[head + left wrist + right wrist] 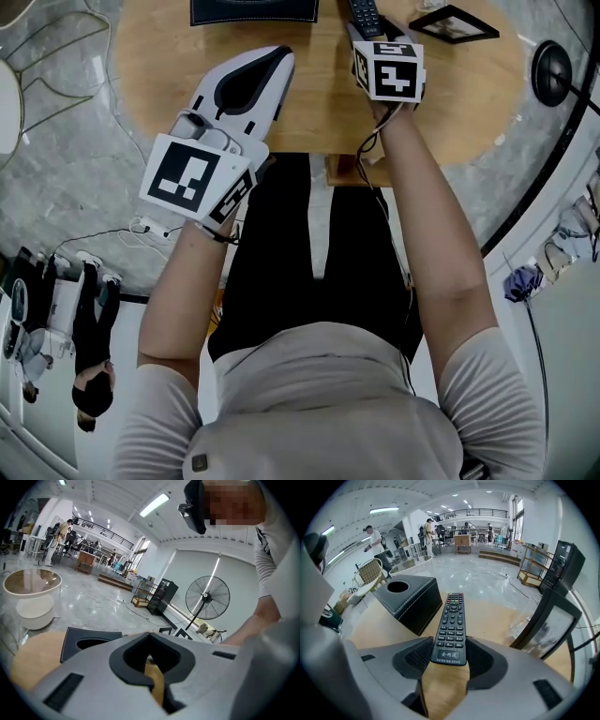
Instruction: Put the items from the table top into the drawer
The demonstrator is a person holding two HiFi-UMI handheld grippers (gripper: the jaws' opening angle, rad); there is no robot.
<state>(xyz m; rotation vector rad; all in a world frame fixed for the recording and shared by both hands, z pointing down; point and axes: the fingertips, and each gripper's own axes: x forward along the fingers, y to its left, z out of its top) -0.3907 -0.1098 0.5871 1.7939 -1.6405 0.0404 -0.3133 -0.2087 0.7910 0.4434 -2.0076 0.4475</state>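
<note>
Remote control point(451, 625) lies lengthwise between the jaws of the right gripper point(450, 657). Both pads pinch its near end, and its button end reaches out ahead of them over the wooden worktop point(497, 618). A black box point(410, 602) stands ahead and left of those jaws. A picture frame point(553, 616) stands to their right, its lower part hidden behind the gripper's body. The left gripper point(150, 644) has its jaws pressed together on nothing. In the head view the marker cube point(389, 70) hides the right jaws.
</note>
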